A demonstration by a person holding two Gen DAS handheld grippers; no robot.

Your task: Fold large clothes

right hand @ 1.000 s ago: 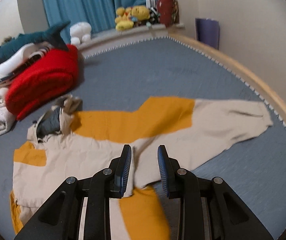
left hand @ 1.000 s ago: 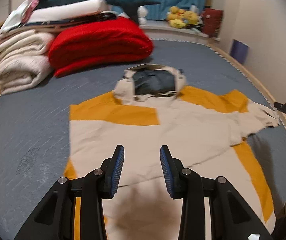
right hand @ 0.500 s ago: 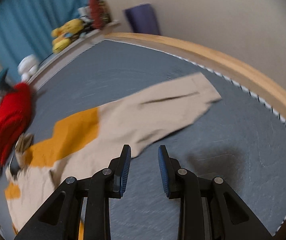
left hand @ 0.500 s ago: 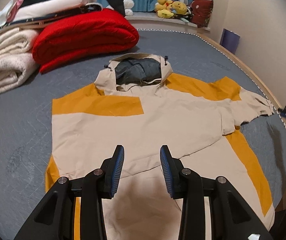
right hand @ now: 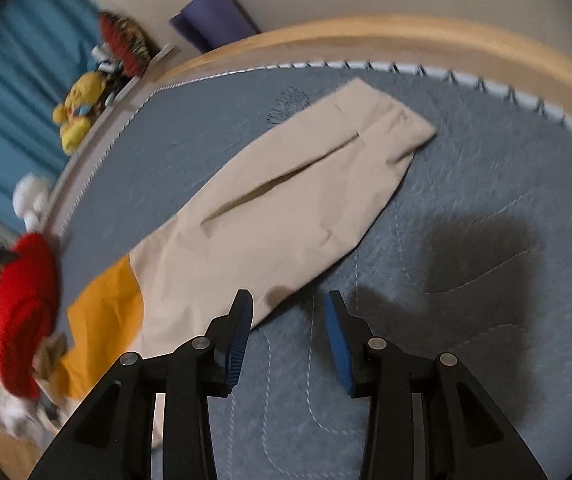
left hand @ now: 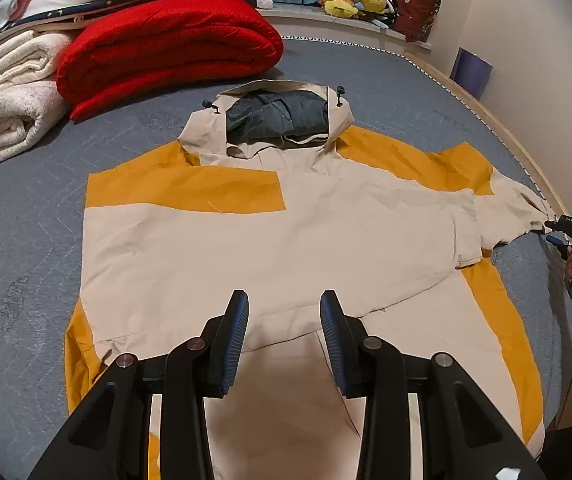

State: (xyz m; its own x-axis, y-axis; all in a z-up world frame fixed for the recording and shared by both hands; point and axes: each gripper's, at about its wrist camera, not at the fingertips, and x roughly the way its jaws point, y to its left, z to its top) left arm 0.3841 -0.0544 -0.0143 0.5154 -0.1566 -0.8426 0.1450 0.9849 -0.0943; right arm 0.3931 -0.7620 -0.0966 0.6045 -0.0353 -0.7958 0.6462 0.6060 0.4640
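Two grippers, both empty: my left gripper (left hand: 284,340) hangs parted over the jacket (left hand: 270,248) spread flat on the bed (left hand: 26,208); my right gripper (right hand: 287,334), jaws just widened, nears the outstretched sleeve (right hand: 286,204). One sleeve looks folded across already; this sleeve and the body folds remain.

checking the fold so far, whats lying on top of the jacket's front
One beige sleeve is folded across the jacket front, cuff near its left edge. It hides the chest beneath; the lower front panel shows. The other sleeve lies flat on the bed.
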